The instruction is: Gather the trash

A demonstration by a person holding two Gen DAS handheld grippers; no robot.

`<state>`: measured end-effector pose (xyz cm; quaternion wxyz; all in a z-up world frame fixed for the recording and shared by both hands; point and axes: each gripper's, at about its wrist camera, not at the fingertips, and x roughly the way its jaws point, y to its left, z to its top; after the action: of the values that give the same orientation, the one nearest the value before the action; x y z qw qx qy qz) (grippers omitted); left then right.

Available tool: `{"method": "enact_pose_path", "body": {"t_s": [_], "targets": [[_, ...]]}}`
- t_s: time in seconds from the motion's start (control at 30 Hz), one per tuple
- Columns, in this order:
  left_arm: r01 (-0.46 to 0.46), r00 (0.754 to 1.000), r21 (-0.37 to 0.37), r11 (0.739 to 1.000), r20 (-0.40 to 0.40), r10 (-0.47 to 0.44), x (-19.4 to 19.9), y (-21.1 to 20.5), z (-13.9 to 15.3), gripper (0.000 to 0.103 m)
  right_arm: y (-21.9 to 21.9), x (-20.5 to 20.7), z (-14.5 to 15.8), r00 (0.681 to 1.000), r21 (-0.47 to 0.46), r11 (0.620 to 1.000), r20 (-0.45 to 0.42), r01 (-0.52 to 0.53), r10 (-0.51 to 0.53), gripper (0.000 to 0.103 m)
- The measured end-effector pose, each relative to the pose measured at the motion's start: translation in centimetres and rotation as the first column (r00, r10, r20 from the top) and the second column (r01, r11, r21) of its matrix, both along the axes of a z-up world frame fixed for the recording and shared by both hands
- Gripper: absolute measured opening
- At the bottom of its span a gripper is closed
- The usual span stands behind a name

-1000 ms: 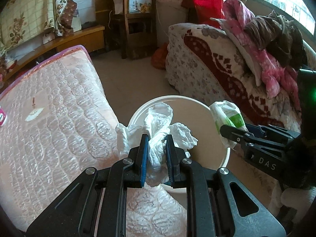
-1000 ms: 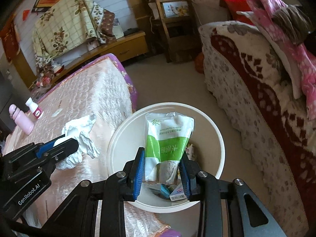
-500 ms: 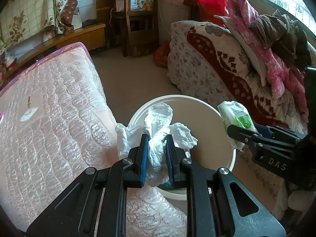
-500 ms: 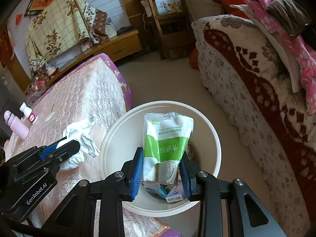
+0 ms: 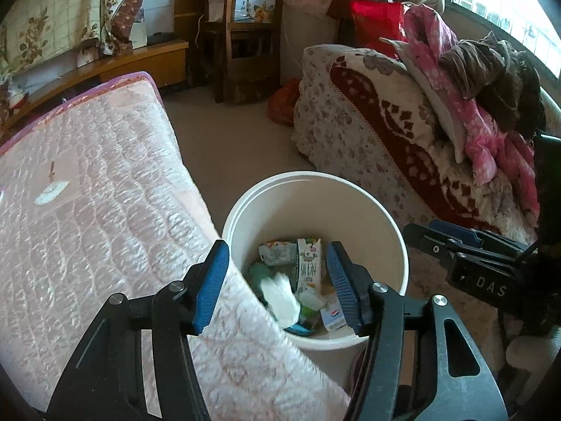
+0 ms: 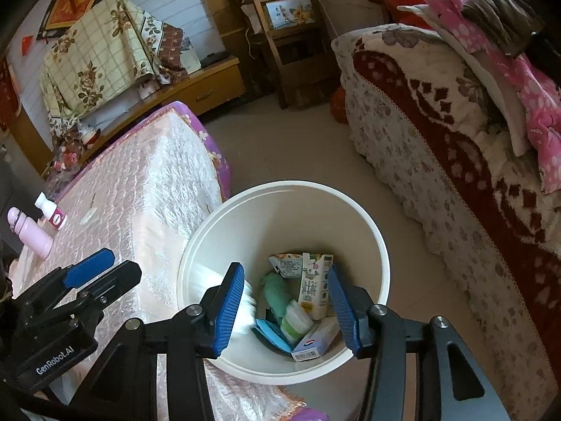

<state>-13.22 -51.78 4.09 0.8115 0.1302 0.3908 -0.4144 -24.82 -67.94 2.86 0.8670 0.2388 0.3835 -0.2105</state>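
Note:
A white trash bin (image 5: 315, 179) (image 6: 280, 187) stands on the floor between the bed and the sofa. My left gripper (image 5: 277, 284) hangs over it, its jaws opening with nothing pressed between them. A crumpled white tissue (image 5: 280, 298) drops blurred into the bin, seen as a white tissue streak (image 6: 207, 275) in the right wrist view. My right gripper (image 6: 287, 307) is also opening above the bin. The green and white packet (image 6: 296, 319) lies inside among a milk carton (image 6: 313, 284) and small boxes. Each gripper shows in the other's view: right gripper (image 5: 420, 228), left gripper (image 6: 119, 266).
A pink quilted mattress (image 5: 87, 210) borders the bin on the left, with a pink bottle (image 6: 31, 231) and a small white bottle (image 6: 52, 212) on it. A sofa under a red patterned blanket (image 5: 385, 133) is to the right. A wooden chair (image 5: 242, 35) stands behind.
Both grippers opened over the bin. The tissue left the left gripper and the green and white packet left the right one; both dropped into the bin.

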Motion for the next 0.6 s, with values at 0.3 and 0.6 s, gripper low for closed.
{"method": "enact_pose_path", "body": {"t_s": [0.3, 0.6], "targets": [[-0.068, 0.992, -0.034, 0.997, 0.106, 0.071, -3.6, 6.6, 4.3, 0.057, 5.7, -3.1, 5.0, 0.996, -0.185, 0.982, 0.088, 0.033, -0.017, 0.048], [-0.136, 0.962, -0.088, 0.987, 0.228, 0.152, -7.4, 14.3, 8.3, 0.057, 13.2, -6.4, 9.7, 0.984, -0.287, 0.956, 0.176, 0.058, -0.007, 0.057]]}}
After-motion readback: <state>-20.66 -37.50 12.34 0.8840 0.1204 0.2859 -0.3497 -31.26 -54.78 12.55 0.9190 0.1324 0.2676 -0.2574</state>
